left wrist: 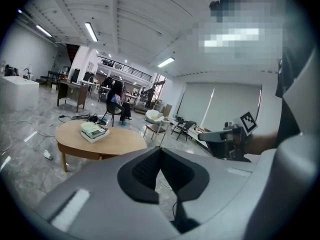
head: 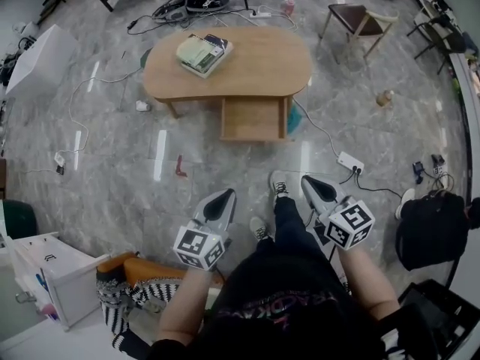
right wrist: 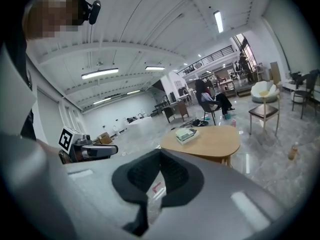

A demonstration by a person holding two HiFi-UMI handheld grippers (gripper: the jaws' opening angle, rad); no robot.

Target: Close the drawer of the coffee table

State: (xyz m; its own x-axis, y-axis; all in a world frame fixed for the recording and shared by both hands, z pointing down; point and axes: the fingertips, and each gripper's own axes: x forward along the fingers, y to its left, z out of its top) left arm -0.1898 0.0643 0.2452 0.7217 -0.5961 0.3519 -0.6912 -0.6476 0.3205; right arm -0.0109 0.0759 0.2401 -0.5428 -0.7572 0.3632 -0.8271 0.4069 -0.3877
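Observation:
The oval wooden coffee table (head: 247, 70) stands on the marble floor ahead of me. Its drawer (head: 253, 118) is pulled out toward me under the near edge. A stack of books (head: 204, 53) lies on the top. My left gripper (head: 223, 196) and right gripper (head: 310, 181) are held low in front of my body, well short of the table. Both are shut with nothing between the jaws. In the left gripper view the table (left wrist: 112, 143) sits left of the closed jaws (left wrist: 160, 151). The right gripper view shows the table (right wrist: 212, 140) beyond the closed jaws (right wrist: 161, 155).
A power strip (head: 350, 161) and its cable lie on the floor right of the drawer. A chair (head: 358, 21) and a bottle (head: 385, 97) stand further right. A black bag (head: 429, 231) is at my right, a white cabinet (head: 52, 272) at my left, and a small red item (head: 180, 166) on the floor.

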